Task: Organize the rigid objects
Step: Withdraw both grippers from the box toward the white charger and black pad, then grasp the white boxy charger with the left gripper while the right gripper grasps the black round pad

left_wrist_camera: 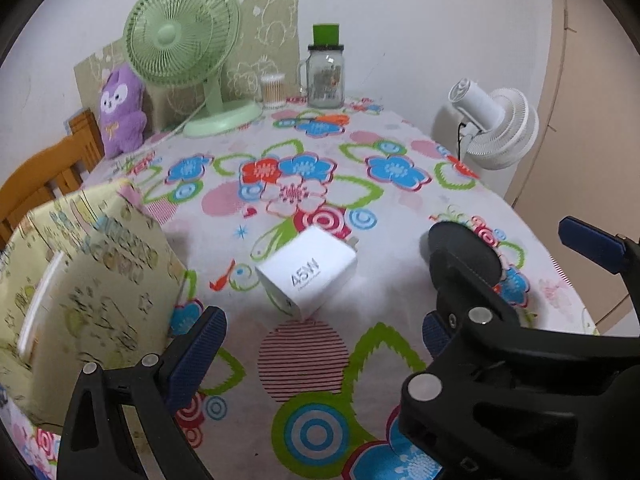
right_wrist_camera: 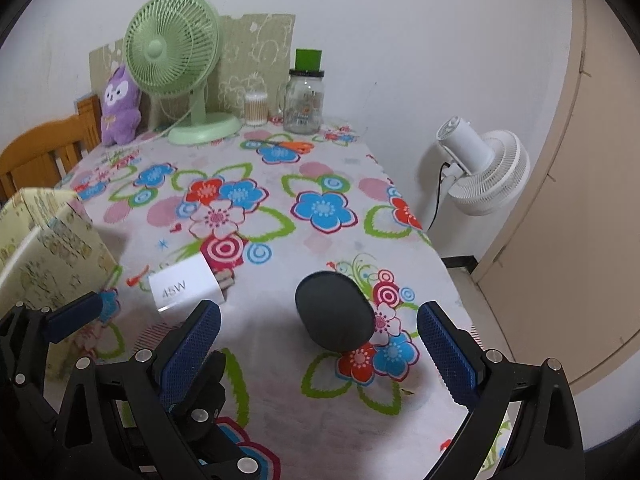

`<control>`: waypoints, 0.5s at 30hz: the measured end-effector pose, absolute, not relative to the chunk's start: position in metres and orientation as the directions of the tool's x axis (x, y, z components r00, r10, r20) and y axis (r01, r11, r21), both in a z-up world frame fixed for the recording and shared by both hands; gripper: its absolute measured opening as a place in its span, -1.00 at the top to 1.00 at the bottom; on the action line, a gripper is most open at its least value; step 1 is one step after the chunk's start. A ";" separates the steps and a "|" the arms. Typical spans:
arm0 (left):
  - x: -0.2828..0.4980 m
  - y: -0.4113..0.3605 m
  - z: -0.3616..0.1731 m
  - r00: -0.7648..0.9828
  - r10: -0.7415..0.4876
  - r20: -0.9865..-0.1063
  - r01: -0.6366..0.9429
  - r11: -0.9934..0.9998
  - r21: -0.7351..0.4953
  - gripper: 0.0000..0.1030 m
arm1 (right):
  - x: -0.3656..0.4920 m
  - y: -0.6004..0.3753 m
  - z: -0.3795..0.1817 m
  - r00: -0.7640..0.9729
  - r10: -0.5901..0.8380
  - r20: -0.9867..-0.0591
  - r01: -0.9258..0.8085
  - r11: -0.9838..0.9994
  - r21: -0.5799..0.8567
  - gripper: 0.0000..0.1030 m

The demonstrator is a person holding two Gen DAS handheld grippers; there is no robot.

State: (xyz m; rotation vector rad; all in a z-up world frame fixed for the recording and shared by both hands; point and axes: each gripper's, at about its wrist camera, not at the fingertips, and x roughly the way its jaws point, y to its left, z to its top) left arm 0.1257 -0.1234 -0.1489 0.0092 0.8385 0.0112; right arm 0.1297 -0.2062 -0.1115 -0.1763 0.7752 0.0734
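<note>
fans: 2 | chargers: 1 | jars: 1 | plush toys: 1

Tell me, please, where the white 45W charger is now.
The white 45W charger lies on the flowered tablecloth, in front of the left gripper, between the yellow patterned box and the dark oval object.

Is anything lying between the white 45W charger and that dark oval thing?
Nothing: in the right wrist view only bare flowered tablecloth separates the charger from the dark oval object.

White 45W charger tilted; dark oval case nearby.
</note>
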 end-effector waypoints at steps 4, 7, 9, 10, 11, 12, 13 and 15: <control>0.134 -0.122 -0.159 0.663 0.030 -0.748 -0.011 0.999 0.030 -0.93 | 0.137 -0.206 -0.124 0.701 -0.004 -0.713 -0.127 0.983 -0.129 -0.94; 0.141 -0.120 -0.165 0.662 0.033 -0.749 -0.012 0.999 0.033 -0.93 | 0.144 -0.206 -0.131 0.685 0.011 -0.729 -0.125 0.987 -0.103 -0.94; 0.147 -0.118 -0.168 0.657 0.028 -0.754 -0.009 1.000 0.029 -0.93 | 0.149 -0.206 -0.135 0.677 0.012 -0.736 -0.119 0.988 -0.094 -0.94; 0.149 -0.118 -0.170 0.653 0.026 -0.757 -0.009 1.000 0.027 -0.93 | 0.151 -0.205 -0.137 0.674 0.012 -0.739 -0.118 0.989 -0.092 -0.94; 0.153 -0.117 -0.171 0.649 0.024 -0.761 -0.008 1.000 0.024 -0.93 | 0.154 -0.205 -0.138 0.671 0.013 -0.741 -0.118 0.989 -0.090 -0.94; 0.156 -0.117 -0.173 0.640 0.020 -0.768 -0.007 1.000 0.021 -0.93 | 0.158 -0.205 -0.141 0.667 0.015 -0.745 -0.119 0.989 -0.086 -0.94; 0.159 -0.117 -0.174 0.633 0.016 -0.774 -0.004 1.000 0.017 -0.93 | 0.160 -0.206 -0.142 0.663 0.016 -0.749 -0.120 0.989 -0.085 -0.94; 0.164 -0.118 -0.177 0.625 0.016 -0.780 -0.003 1.000 0.018 -0.93 | 0.167 -0.207 -0.146 0.653 0.015 -0.757 -0.117 0.990 -0.082 -0.94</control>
